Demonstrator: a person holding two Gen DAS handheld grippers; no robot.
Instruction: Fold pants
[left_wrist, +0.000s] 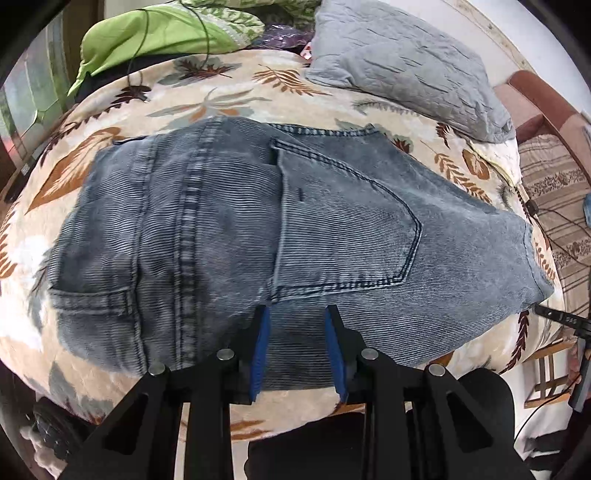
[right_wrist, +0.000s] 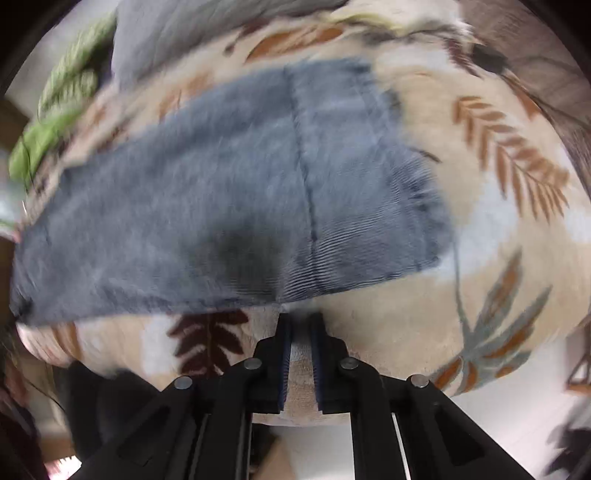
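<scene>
Ribbed grey-blue denim pants (left_wrist: 258, 229) lie flat on the plush leaf-print blanket (left_wrist: 229, 96); left gripper (left_wrist: 297, 314) jaws apart over them, right gripper (right_wrist: 301, 321) jaws narrowly apart beside their hem

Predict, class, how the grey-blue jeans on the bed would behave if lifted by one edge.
The jeans would probably droop, not hold shape: they lie flat, following the blanket. They look fairly heavy for cloth, with thick ribbed fabric and doubled seams. Probably not slippery, since both surfaces look textured.
</scene>
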